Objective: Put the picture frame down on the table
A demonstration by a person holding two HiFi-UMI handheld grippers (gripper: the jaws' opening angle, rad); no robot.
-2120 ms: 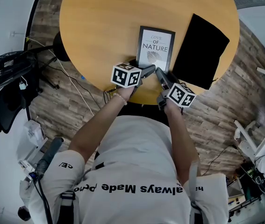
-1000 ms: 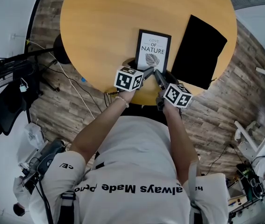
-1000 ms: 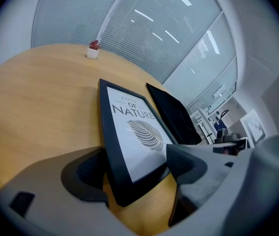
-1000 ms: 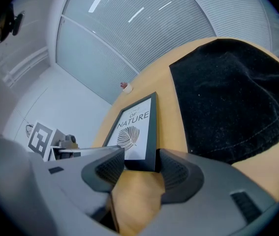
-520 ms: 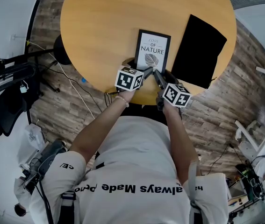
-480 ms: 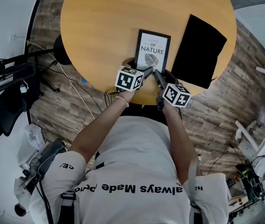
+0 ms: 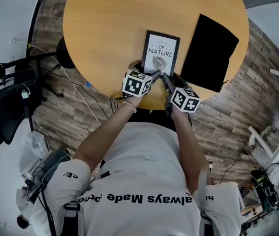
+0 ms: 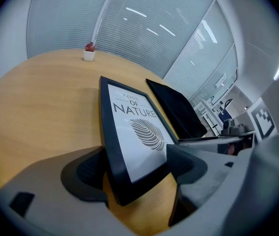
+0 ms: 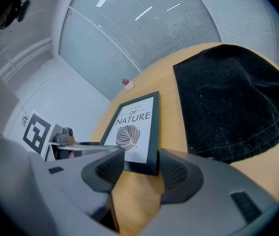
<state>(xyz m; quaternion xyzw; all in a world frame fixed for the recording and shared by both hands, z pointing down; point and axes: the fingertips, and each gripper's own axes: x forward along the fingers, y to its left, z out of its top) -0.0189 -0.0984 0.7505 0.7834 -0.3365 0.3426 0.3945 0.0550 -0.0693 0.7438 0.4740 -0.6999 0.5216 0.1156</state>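
Observation:
A black picture frame (image 7: 161, 53) with a white leaf print lies near the front edge of the round wooden table (image 7: 105, 33). My left gripper (image 7: 155, 74) is at the frame's near left corner. In the left gripper view that corner of the frame (image 8: 134, 132) sits between the jaws, both pads against its edges. My right gripper (image 7: 166, 77) is at the near right corner. There the frame (image 9: 134, 127) fills the narrow gap between the pads. The two grippers almost meet in front of the frame.
A black cloth (image 7: 209, 53) lies just right of the frame, partly over the table's edge. A small potted plant (image 8: 89, 53) stands at the far rim. Cables and a dark stand (image 7: 11, 82) are on the wooden floor to the left.
Over two seconds the two marker cubes have drawn slightly closer together at the frame's near edge. The frame has kept its place on the table.

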